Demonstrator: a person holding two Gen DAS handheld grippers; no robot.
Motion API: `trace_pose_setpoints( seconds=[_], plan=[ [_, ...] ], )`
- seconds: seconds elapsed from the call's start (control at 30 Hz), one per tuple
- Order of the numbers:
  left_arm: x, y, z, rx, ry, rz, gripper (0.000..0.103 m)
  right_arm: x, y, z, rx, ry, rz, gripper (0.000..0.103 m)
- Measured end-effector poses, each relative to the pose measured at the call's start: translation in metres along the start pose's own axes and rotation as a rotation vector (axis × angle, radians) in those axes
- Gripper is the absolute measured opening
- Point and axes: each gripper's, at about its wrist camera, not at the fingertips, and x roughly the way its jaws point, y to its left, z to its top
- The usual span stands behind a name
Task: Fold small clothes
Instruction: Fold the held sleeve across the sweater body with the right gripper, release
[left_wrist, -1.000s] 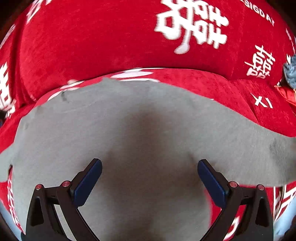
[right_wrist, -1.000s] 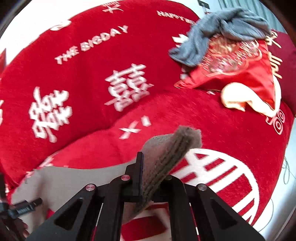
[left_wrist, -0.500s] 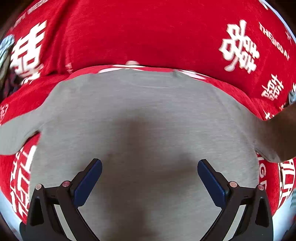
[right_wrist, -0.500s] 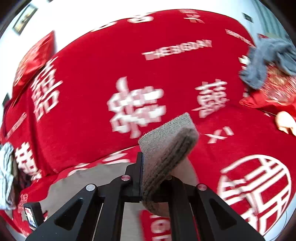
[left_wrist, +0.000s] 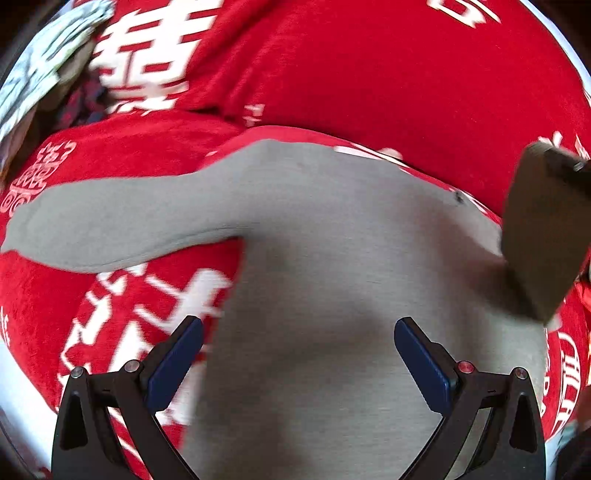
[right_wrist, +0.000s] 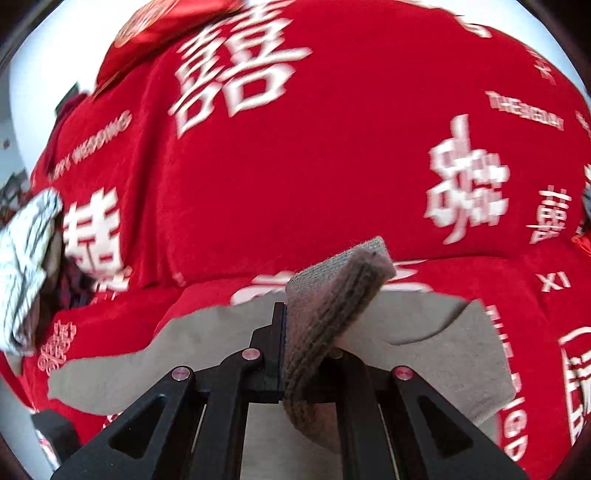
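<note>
Grey long-sleeved knit top (left_wrist: 332, 258) lies spread flat on the red plush sofa cover with white characters (left_wrist: 369, 74). Its body fills the near centre of the left wrist view, and one sleeve runs out flat to the far left.

Left tool (left_wrist: 298, 354): blue-padded fingers (left_wrist: 177, 363) stand wide apart, nothing between them, above the lower body of the top. Whether they touch the fabric I cannot tell.

Right tool (right_wrist: 310, 354): closed tight on the ribbed cuff of the other sleeve (right_wrist: 332, 306). The cuff sticks up past the fingertips, lifted clear of the garment body. In the left wrist view that lifted sleeve sits at the right edge, over the right side of the top, with a black part of the right tool just behind it.

A black-and-white patterned cloth (right_wrist: 26, 266) lies at the far left of the sofa, well apart from the top. Both views are motion-blurred.
</note>
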Motion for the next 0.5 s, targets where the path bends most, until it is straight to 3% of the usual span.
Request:
trace_pose_setpoints(
  seconds=[0.13, 0.3, 0.43, 0.5],
  plan=[
    [0.004, 0.033, -0.003, -0.066, 0.005, 0.000, 0.103, 0.035, 0.042, -0.024, -0.063, 0.074, 0.011, 0.006],
    [0.009, 0.056, -0.008, -0.103, 0.017, -0.004, 0.103, 0.070, 0.067, -0.050, -0.105, 0.155, 0.011, 0.006],
    [0.009, 0.064, -0.009, -0.134, 0.016, -0.021, 0.103, 0.090, 0.073, -0.068, -0.133, 0.282, 0.102, 0.013],
    [0.005, 0.064, -0.009, -0.145, 0.014, -0.027, 0.103, 0.087, 0.072, -0.069, -0.154, 0.299, 0.145, 0.021]
  ],
)
